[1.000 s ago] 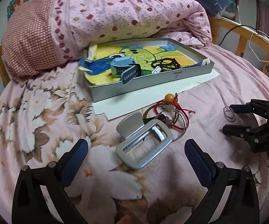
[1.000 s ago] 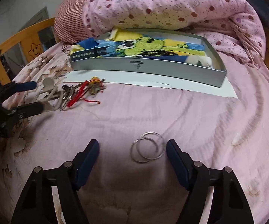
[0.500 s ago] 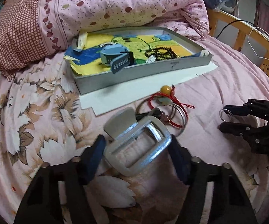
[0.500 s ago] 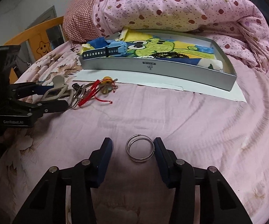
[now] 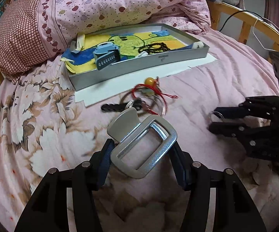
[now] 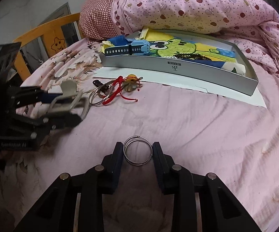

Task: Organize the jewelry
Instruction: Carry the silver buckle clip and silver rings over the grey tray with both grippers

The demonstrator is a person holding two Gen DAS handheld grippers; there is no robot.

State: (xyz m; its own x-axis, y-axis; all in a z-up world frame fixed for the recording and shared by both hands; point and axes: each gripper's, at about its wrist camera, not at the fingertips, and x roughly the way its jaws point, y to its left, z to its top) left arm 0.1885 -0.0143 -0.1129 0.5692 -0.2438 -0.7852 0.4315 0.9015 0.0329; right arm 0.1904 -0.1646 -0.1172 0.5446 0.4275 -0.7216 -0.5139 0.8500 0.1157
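We record the left gripper (image 5: 142, 155) at the lower centre of the left wrist view, its jaws clamped on a silver buckle (image 5: 143, 145), which appears lifted off the pink bedspread (image 5: 207, 89) in the right wrist view, though we cannot tell for certain. Just above the buckle in that frame lies a tangle of jewelry: a red cord bracelet (image 5: 155, 94), an amber bead (image 5: 149, 81), thin metal hoops (image 5: 158, 106) and a black piece (image 5: 113, 107). The right gripper (image 6: 138, 153), at the lower centre of its own view, has its jaws pressed against both sides of a pair of silver rings (image 6: 138, 153). In the upper centre of both frames sits a grey tray (image 6: 178, 69) on a white sheet (image 6: 236, 96), holding a blue watch (image 6: 127, 49) and a dark bead string (image 6: 191, 56) over a cartoon drawing (image 6: 180, 47). A rolled pink quilt (image 6: 187, 5) lies behind the tray.
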